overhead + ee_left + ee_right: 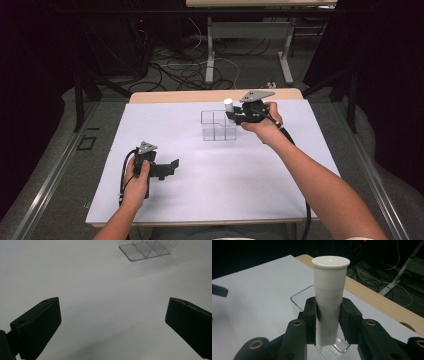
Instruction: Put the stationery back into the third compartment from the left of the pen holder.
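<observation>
My right gripper (235, 114) (328, 320) is shut on a white tube (329, 300) with a flat cap, gripping it around its lower half. The white tube (228, 104) stands upright above the right end of a clear plastic organizer (218, 125) with several compartments; in the right gripper view the clear organizer (298, 300) sits directly beneath the tube. Lower left on the sheet, my left gripper (173, 165) (112, 322) is open, nothing between its black fingers (40, 325). A corner of the clear organizer (145, 250) lies far ahead of it.
A white sheet (210, 170) covers the wooden table (175, 96), whose far edge shows bare wood. Behind the table, cables (190, 70) lie on the floor among the legs of another table (210, 50). Dark curtains flank both sides.
</observation>
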{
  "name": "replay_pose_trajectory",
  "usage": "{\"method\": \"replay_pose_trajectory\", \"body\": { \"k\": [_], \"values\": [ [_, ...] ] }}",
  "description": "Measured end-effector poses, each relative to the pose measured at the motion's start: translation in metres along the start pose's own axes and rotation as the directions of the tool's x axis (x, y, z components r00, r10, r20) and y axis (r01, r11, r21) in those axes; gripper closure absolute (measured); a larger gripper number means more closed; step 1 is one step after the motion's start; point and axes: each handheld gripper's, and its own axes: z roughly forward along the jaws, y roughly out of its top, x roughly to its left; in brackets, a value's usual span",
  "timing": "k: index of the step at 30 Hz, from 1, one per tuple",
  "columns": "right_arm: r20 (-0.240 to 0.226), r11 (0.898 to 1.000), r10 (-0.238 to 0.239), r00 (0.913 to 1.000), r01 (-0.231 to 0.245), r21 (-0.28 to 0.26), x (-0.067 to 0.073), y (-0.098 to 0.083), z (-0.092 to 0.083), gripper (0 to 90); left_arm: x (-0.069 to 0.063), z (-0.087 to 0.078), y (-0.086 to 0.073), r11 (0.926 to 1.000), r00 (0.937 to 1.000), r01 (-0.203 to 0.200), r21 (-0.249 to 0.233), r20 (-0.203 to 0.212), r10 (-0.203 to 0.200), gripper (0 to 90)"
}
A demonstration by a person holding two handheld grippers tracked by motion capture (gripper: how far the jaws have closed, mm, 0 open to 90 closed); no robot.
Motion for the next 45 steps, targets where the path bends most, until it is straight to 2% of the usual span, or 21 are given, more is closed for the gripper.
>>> {"method": "replay_pose_trajectory", "body": {
  "k": [6, 9, 14, 18, 30, 36, 45],
  "values": [
    [0.027, 0.998, 0.060, 0.9979, -0.059, -0.027, -0.003, -0.001, 0.008, 68.6, 0.000, 0.000, 0.000, 1.0000, 1.0000, 0.000, -0.001, 0.001, 0.000, 0.3],
    [0.045, 0.997, 0.075, 0.9961, -0.074, -0.037, -0.006, -0.002, 0.010, 68.6, 0.001, 0.000, 0.000, 1.0000, 1.0000, -0.004, 0.004, 0.001, 0.004, 0.3],
    [0.068, 0.989, 0.139, 0.9880, -0.136, -0.051, -0.009, -0.004, 0.014, 68.6, 0.001, 0.000, 0.000, 1.0000, 1.0000, -0.006, 0.005, 0.001, 0.006, 0.3],
    [0.085, 0.986, 0.163, 0.9829, -0.159, -0.057, -0.010, -0.006, 0.017, 68.6, 0.001, 0.000, 0.000, 1.0000, 1.0000, -0.006, 0.006, 0.002, 0.006, 0.3],
    [0.132, 0.988, 0.151, 0.9797, -0.146, -0.048, -0.008, -0.016, 0.030, 68.6, 0.002, 0.000, 0.000, 1.0000, 0.9999, -0.009, 0.004, 0.005, 0.009, 0.3],
    [0.135, 0.986, 0.169, 0.9765, -0.165, -0.038, -0.009, -0.023, 0.035, 68.6, 0.002, 0.000, 0.000, 0.9999, 0.9999, -0.010, 0.006, 0.004, 0.010, 0.3],
    [0.150, 0.987, 0.162, 0.9753, -0.162, -0.010, -0.008, -0.033, 0.046, 68.6, 0.002, 0.001, 0.000, 0.9999, 0.9999, -0.009, 0.006, 0.003, 0.009, 0.3]
  ]
}}
